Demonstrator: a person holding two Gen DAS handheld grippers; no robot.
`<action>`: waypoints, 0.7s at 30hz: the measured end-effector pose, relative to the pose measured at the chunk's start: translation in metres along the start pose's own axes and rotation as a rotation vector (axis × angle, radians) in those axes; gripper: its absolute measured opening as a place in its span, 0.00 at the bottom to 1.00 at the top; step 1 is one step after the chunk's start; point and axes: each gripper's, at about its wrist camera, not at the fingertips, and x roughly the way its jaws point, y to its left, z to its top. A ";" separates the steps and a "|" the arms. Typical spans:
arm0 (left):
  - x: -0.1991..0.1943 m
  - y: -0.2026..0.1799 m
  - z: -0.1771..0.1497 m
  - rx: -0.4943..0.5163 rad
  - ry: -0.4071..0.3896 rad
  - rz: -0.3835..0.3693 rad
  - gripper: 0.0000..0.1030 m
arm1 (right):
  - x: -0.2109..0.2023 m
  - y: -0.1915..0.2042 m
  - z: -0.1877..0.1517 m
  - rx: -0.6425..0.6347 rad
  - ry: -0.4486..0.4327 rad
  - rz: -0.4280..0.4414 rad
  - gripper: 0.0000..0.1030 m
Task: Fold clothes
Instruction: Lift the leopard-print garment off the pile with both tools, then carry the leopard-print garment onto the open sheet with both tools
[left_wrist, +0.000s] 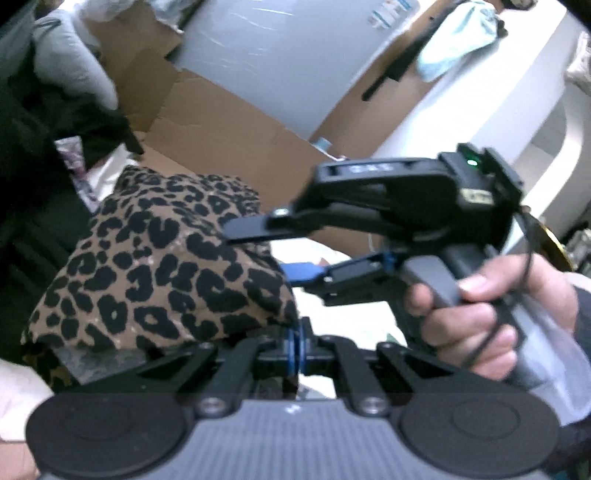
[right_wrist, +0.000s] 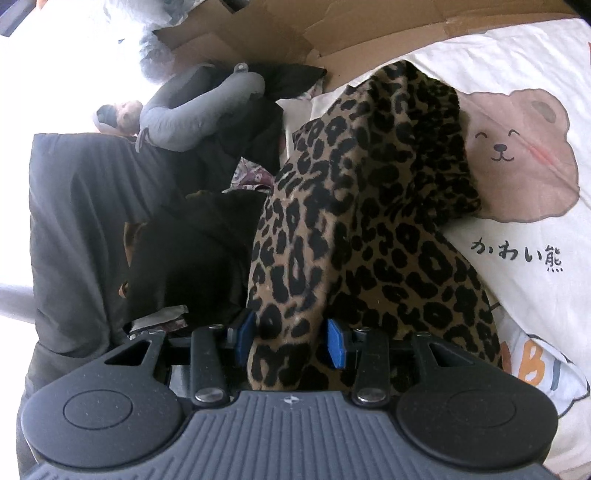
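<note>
Leopard-print garment (right_wrist: 354, 229), soft and bunched into a ridge, lies on a white bedsheet (right_wrist: 524, 66) printed with a smiling bear (right_wrist: 517, 155); the right gripper (right_wrist: 291, 341) has a thick fold between its blue-padded fingers (right_wrist: 336, 349), pads touching cloth. Only the left wrist view shows that gripper from outside, in a hand (left_wrist: 480, 314), and the left gripper (left_wrist: 298, 347) clenched at the garment's edge, with cardboard (left_wrist: 229, 122) behind.

Left claw (left_wrist: 299, 341) pinch hidden by leopard-print cloth (left_wrist: 162, 258); blurred background cardboard (left_wrist: 221, 114).
</note>
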 end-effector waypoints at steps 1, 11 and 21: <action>0.001 0.000 0.000 0.002 0.001 -0.005 0.02 | 0.000 0.000 0.000 -0.022 0.004 -0.007 0.01; -0.009 0.003 0.005 -0.007 0.023 -0.025 0.04 | -0.040 -0.028 0.003 -0.134 -0.006 -0.115 0.00; -0.004 0.016 0.021 -0.059 -0.010 0.139 0.16 | -0.081 -0.062 0.002 -0.244 0.126 -0.218 0.00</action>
